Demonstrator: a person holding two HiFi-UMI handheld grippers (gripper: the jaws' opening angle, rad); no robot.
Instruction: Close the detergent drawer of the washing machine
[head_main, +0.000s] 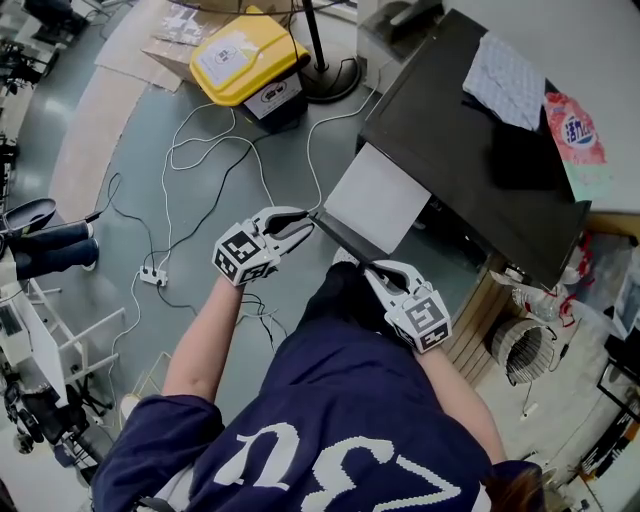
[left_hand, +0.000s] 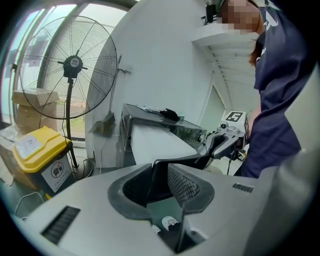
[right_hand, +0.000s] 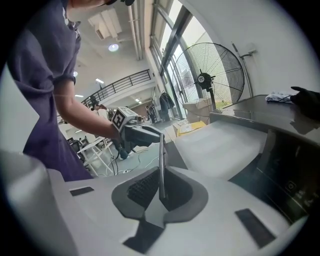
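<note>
Since both grippers are already on the front lip (head_main: 340, 240) of the pulled-out detergent drawer (head_main: 375, 200), we'd say we're right at the start of the push. Our left gripper (head_main: 303, 225) has its jaws fairly wide, clamped round the thick dark corner of the lip. The right gripper (head_main: 375, 272) is nearly closed, pinching the thin edge at the other end. The drawer sticks out ahead of both, with the washing machine (head_main: 470, 150) right behind it. Next we'd want an even shove from both sides, straight toward the machine, or it'll probably skew and jam.
</note>
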